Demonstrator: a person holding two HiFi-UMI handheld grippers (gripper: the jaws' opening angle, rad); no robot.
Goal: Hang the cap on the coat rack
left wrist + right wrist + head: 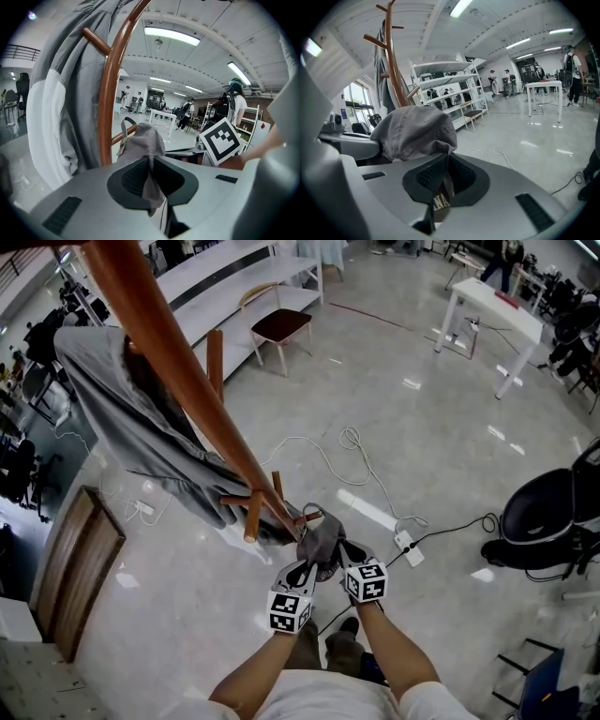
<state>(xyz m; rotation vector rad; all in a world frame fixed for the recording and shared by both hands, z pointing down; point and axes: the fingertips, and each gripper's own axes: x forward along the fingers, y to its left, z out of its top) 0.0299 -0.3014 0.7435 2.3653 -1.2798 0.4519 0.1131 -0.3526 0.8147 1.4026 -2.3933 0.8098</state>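
A grey cap point(320, 540) hangs between my two grippers, just below a low peg point(309, 517) of the brown wooden coat rack point(178, 371). My left gripper point(302, 570) is shut on the cap's edge point(151, 176); its crown point(140, 140) rises ahead beside the rack's pole point(108, 103). My right gripper point(349, 555) is shut on the cap's brim point(443, 187), with the crown point(415, 131) bulging to the left of it. The rack point(393, 70) stands further back in the right gripper view.
A grey garment point(141, 437) hangs on the rack's upper pegs. White cables point(352, 451) and a power strip point(406, 542) lie on the glossy floor. A chair point(279, 329), a white table point(492, 306), a black office chair point(548, 517) and a wooden board point(75, 568) stand around.
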